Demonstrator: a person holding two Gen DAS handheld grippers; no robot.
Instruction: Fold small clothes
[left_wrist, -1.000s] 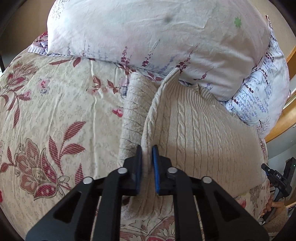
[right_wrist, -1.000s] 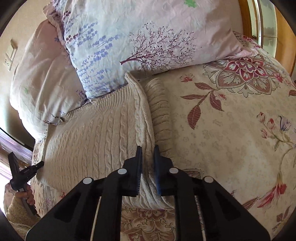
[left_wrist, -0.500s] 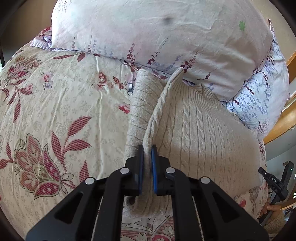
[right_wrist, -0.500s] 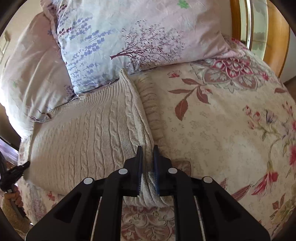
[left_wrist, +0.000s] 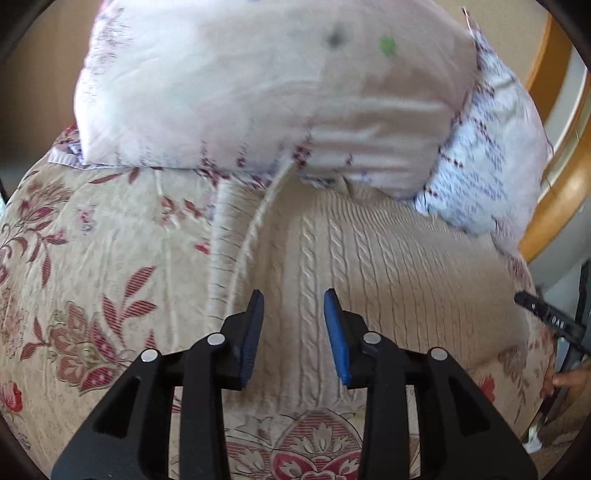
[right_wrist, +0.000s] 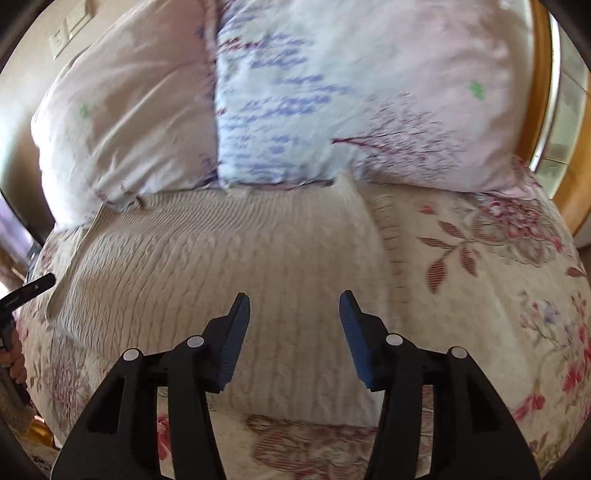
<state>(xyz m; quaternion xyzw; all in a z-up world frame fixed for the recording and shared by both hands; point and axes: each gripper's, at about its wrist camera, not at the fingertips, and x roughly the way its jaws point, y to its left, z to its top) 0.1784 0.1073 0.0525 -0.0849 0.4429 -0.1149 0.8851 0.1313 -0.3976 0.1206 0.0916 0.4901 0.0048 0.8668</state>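
Both the left gripper (left_wrist: 293, 306) and the right gripper (right_wrist: 293, 306) have just been opening and now stand released with nothing pinched, the folded cream cable-knit sweater (left_wrist: 369, 266) lying flat on the floral bedspread (left_wrist: 92, 258) beneath and ahead of the jaws, its far edge against the pillows (left_wrist: 277, 92).

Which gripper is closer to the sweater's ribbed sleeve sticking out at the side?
Left. The left gripper hovers open just beside the ribbed sleeve, at the sweater's edge. The right gripper hangs open over the sweater's middle, farther from it.
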